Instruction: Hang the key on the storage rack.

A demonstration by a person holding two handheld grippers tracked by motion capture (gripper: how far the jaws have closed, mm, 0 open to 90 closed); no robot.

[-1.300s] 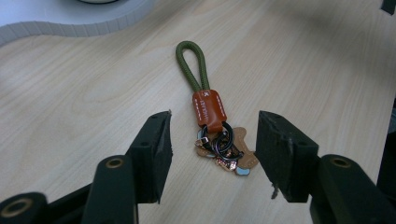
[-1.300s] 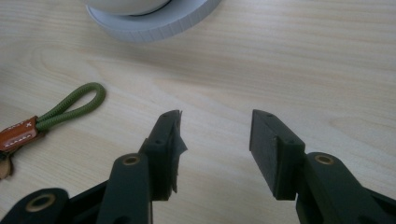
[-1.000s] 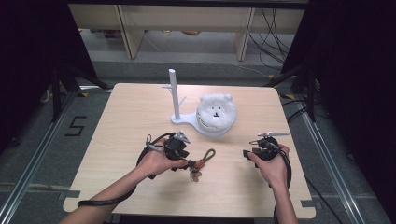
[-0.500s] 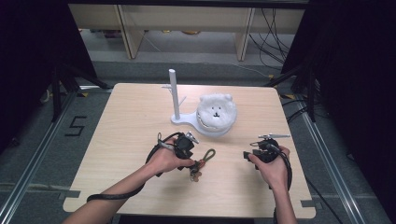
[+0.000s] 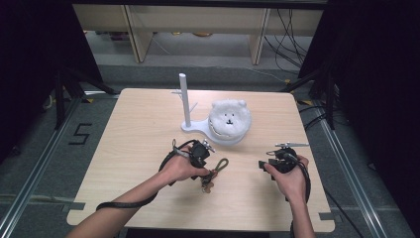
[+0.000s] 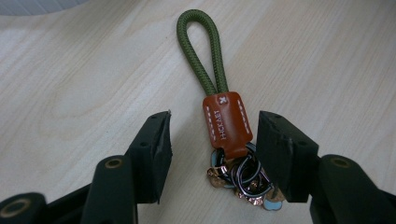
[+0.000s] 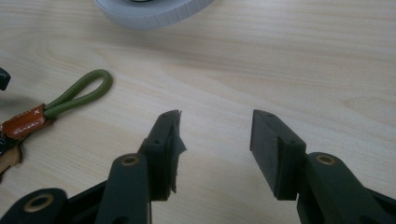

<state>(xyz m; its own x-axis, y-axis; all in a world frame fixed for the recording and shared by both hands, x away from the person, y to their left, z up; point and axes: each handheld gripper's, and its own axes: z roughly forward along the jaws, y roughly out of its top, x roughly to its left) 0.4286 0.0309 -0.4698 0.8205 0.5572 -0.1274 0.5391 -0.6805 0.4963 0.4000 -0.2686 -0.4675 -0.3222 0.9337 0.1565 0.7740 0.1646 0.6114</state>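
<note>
Left claw: jaws wide and just been opening a little further. The keychain lies flat on the table between them. The brown leather tab sits in the gap with bare wood showing on either side of it, so no pad presses it. The key rings bunch near the right jaw's inner face; contact there can't be told. The green cord loop runs straight away from the jaws along the wood grain.

In the high view the left claw is held low over the near-centre of the table, hand wrapped round the body, cable trailing back along the forearm. The keychain lies just right of that hand, loop end pointing up-right toward the far side.

Right claw: jaws wide, bare table between them, gripping nothing. Its own view has the keychain off to the left, well apart from the jaws. In the high view the right claw sits near the table's right edge, well clear of the keychain.

Farther back, mid-table: a white plush bear head with a small black face, resting on the white base of a stand. The stand's post is upright, with short pegs sticking out. A curved, ribbed white edge shows at the top of the right gripper view.

Beyond the table: grey floor, wooden shelf legs and loose black cables.
</note>
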